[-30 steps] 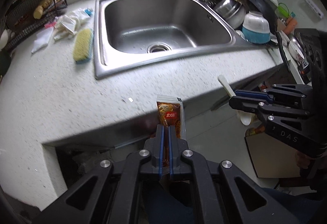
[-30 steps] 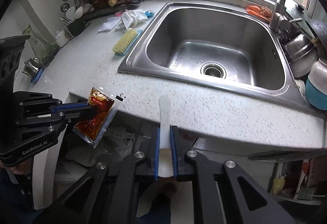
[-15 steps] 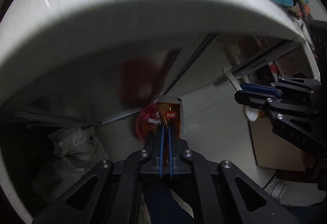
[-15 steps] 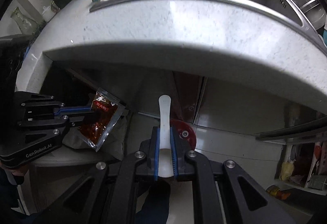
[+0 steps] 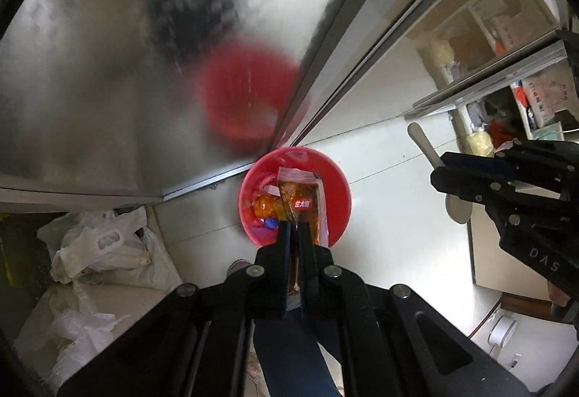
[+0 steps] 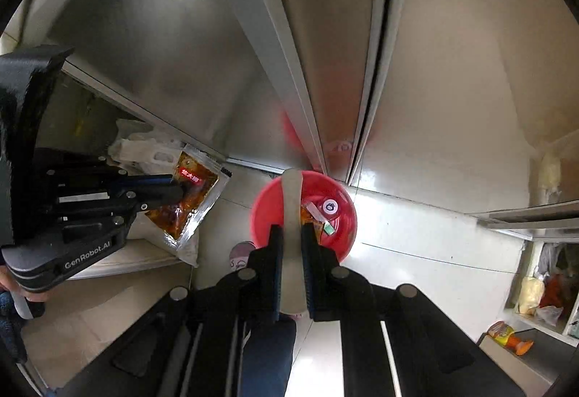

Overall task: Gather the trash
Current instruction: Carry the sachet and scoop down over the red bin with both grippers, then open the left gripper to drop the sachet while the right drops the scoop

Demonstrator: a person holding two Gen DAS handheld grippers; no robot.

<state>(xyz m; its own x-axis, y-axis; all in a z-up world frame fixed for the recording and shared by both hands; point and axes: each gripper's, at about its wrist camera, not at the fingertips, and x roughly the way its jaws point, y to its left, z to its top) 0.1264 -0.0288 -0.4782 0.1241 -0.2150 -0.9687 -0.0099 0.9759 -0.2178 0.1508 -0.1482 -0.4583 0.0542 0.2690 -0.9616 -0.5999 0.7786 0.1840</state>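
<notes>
Left wrist view: my left gripper (image 5: 295, 228) is clamped on a sauce packet (image 5: 302, 205), its fingers pressed flat against the packet's lower half. The packet stands upright above the red bin (image 5: 336, 187), which sits on the floor against the steel cabinet (image 5: 108, 71). Inside the bin I see orange wrapping and a blue cap. The cabinet door shows a blurred red reflection of the bin. White plastic bags (image 5: 105, 248) lie left of the bin, in the open cabinet base. Right of the bin, my right gripper (image 5: 439, 170) grips a white spoon (image 5: 427, 147), handle pointing up and away, bowl hanging below the fingers.

Right wrist view: my right gripper (image 6: 291, 232) is closed narrowly on the spoon (image 6: 292, 194), whose handle reaches forward over the near rim of the bin (image 6: 267, 212). A small white-capped item lies inside the bin. Left of the bin, my left gripper (image 6: 181, 189) holds the packet (image 6: 191, 198) tilted, clear of the bin rim. The bags (image 6: 144, 147) show behind the packet.
</notes>
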